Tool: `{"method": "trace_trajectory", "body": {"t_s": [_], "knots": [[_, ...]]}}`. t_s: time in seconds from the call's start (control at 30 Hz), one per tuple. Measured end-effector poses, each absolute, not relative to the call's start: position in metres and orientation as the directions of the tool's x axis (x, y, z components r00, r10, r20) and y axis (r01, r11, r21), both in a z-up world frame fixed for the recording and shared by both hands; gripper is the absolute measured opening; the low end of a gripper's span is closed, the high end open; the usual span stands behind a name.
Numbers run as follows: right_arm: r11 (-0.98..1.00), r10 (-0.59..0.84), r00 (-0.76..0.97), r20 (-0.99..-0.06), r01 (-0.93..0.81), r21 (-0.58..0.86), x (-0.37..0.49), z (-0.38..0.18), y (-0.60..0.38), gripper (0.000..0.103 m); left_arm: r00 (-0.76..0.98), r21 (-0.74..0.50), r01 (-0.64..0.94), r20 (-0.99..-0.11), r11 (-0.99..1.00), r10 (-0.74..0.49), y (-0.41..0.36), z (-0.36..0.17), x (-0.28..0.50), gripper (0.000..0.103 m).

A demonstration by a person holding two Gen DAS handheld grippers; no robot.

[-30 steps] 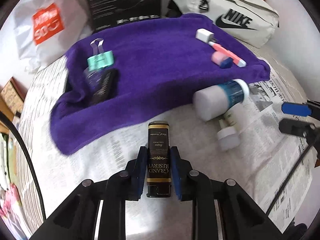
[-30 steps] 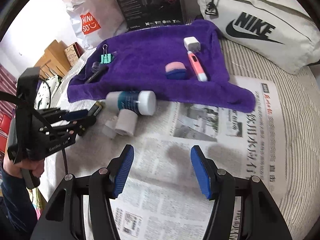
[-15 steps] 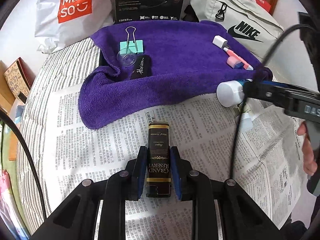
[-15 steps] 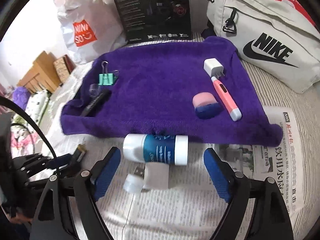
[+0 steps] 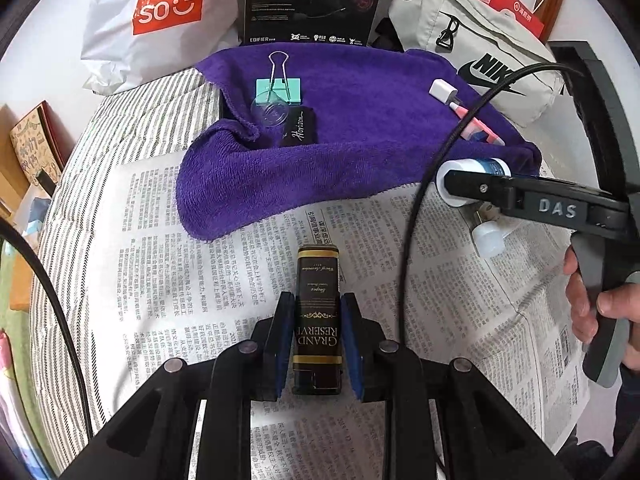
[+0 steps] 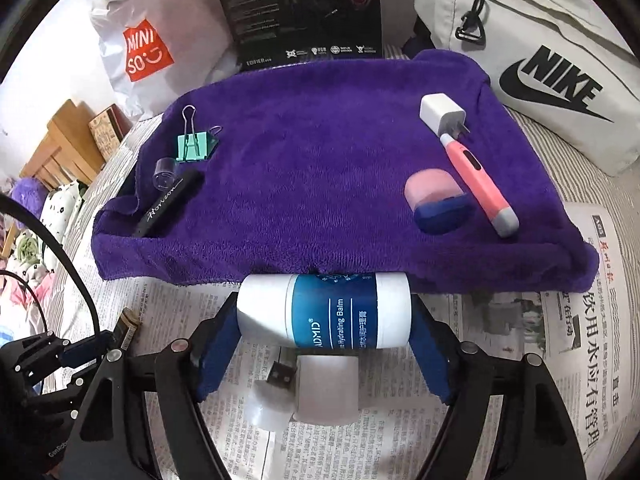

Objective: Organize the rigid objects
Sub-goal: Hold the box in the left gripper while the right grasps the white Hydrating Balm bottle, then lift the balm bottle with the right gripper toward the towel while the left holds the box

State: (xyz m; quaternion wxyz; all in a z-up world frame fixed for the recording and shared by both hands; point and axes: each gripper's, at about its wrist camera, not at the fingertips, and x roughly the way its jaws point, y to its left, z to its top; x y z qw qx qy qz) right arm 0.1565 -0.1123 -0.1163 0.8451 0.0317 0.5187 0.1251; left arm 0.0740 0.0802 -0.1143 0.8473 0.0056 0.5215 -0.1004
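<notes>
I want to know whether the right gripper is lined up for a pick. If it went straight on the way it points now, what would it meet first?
Most likely the hydrating balm bottle, lying sideways between the closing jaws of the right gripper. Just beyond it is the purple towel. Depth is hard to judge.

A bed with a grey-and-white striped cover [image 5: 120, 128] carries spread newspaper [image 5: 192, 264], a purple towel [image 6: 320, 168] overlapping the paper's far edge, and at the back a white shopping bag [image 5: 132, 28], a black box [image 5: 312, 0] and a pale bag [image 6: 540, 60].
</notes>
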Motion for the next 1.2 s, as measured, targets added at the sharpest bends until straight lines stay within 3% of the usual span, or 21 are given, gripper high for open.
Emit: {"method": "trace_trajectory", "body": {"t_s": [0.37,0.53,0.8,1.2], "knots": [[0.961,0.256,0.47,-0.845,-0.218,0.17,0.123,-0.072,-0.165,0.078,0.433,-0.069,0.163,-0.891,0.984,-0.134,0.078,-0.114,0.075,0.023],[0.97,0.171,0.42,-0.891,-0.228,0.079,0.107,-0.091,-0.191,0.078,0.428,-0.03,0.161,-0.898,0.986,-0.097,0.07,-0.115,0.077,0.023],[0.974,0.179,0.4,-0.899,-0.2,0.105,0.099,-0.116,-0.208,0.077,0.426,0.041,0.178,-0.904,0.983,-0.039,0.058,-0.115,0.08,0.023],[0.971,0.186,0.4,-0.897,-0.216,0.105,0.1,-0.12,-0.206,0.075,0.431,-0.005,0.164,-0.899,0.986,-0.077,0.062,-0.114,0.079,0.023]]}}
